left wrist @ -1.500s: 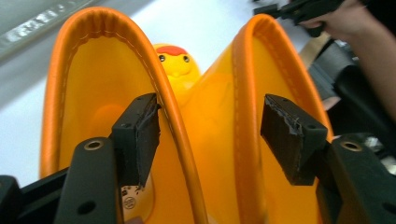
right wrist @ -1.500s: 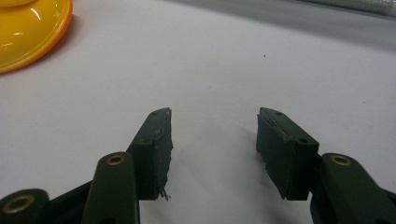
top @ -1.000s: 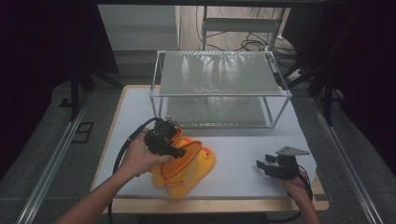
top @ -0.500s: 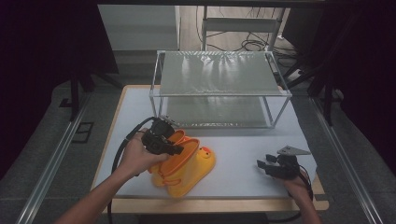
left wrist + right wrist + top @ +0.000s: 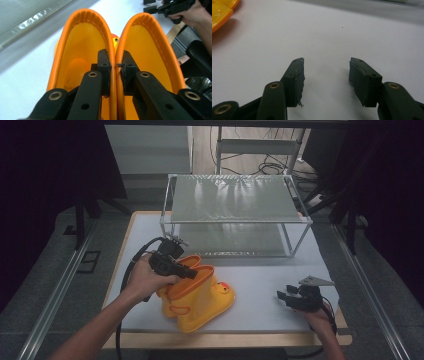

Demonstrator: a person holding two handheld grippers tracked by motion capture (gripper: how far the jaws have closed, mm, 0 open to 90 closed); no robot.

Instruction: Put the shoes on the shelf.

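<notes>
The left hand-held gripper (image 5: 176,268) pinches two yellow rain boots (image 5: 196,296) together. One jaw sits inside each boot, and the two inner walls are squeezed between them, right at the orange top edges. In the left gripper view the two boot openings (image 5: 113,62) stand side by side, touching, with a little duck face peeking out past them. The boots are on the white bench (image 5: 260,285), near the front edge and a bit left of the middle. Their tops lean toward the left hand (image 5: 145,279).

The right hand-held gripper (image 5: 287,297) is well apart from the boots, near the front right corner of the bench. Its jaws are spread wide with nothing between them, low over the bare bench top.

Behind the boots stands a wire shelf rack (image 5: 235,212) with see-through shelves.
</notes>
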